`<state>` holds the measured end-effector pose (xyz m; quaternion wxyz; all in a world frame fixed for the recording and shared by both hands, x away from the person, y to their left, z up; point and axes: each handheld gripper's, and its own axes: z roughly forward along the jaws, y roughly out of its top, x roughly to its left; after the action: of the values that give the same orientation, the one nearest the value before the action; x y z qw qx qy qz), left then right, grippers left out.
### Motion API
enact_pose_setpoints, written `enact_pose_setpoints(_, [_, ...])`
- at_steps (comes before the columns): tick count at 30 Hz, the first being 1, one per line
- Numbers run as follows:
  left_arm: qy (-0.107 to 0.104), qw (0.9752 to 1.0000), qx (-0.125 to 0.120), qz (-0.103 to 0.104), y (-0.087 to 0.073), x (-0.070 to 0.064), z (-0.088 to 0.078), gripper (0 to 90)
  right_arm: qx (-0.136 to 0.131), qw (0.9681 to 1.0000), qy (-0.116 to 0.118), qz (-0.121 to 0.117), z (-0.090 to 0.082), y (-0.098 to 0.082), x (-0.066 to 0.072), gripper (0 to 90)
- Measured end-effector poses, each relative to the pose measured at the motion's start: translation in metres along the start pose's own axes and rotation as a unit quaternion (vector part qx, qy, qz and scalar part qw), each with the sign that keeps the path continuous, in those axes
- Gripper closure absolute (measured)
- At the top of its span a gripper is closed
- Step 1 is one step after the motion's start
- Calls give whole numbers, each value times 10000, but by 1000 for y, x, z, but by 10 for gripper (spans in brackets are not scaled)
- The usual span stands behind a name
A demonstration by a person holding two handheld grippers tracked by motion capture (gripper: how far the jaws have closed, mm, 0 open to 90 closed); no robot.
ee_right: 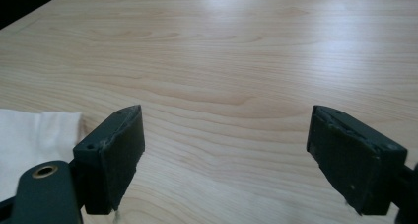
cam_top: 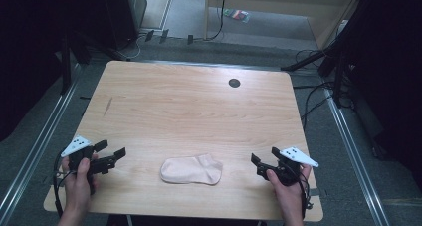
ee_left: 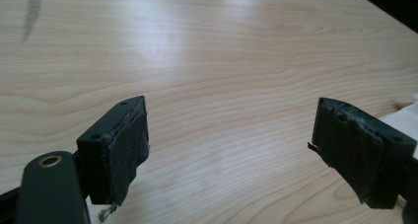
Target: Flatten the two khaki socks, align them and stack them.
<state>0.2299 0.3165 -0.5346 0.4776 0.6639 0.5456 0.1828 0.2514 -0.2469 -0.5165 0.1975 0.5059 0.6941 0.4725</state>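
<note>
Pale pink and lying flat, the sock sits on the table between your two grippers, near the table's front edge and touching neither of them. Your left gripper is well off to the sock's left, your right gripper off to its right and somewhat closer, both pointing inward toward the sock. Each has its jaws spread wide with nothing but bare wood between them. In the left gripper view, a corner of the sock shows just past your right-hand jaw; in the right gripper view the sock lies beside and behind your left-hand jaw. No box, bin or tray stands on the table, so the sock rests straight on the wood.

Your tabletop is light wood with a clear grain. A round dark grommet is set in it far ahead of your right gripper, and a short dark streak marks the wood ahead of your left gripper. Beyond the table the room is dim: grey floor, black cables trailing off past your right gripper, metal rails along both sides, and a small colourful packet on the floor at the far end.
</note>
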Motion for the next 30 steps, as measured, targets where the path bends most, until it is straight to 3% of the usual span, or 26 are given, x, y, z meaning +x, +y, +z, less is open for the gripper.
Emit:
enact_pose_setpoints(1, [51, 10000, 3, -45, -1, 6, -4, 147, 6, 9999, -111, 53, -5, -2, -8, 147])
enact_pose_setpoints(7, [220, 9997, 0, -108, -7, 23, -17, 147, 28, 9993, -344, 174, -17, -9, -27, 147])
enact_pose_setpoints(13, [375, 9992, 42, -101, -15, 38, -28, 147, 103, 9991, -400, 43, -25, -20, -40, 146])
enact_pose_setpoints(19, [453, 9989, -65, -144, -20, 49, -39, 146, 138, 9986, -483, 159, -35, -29, -52, 146])
enact_pose_setpoints(22, [515, 9986, -127, -71, -21, 52, -43, 147, 130, 9981, -559, 205, -40, -33, -59, 146])
enact_pose_setpoints(26, [527, 9985, -155, 22, -24, 56, -46, 146, 167, 9976, -636, 210, -45, -38, -66, 146])
enact_pose_setpoints(30, [404, 9990, -201, 14, -28, 59, -50, 141, 277, 9971, -674, 237, -49, -44, -69, 146])
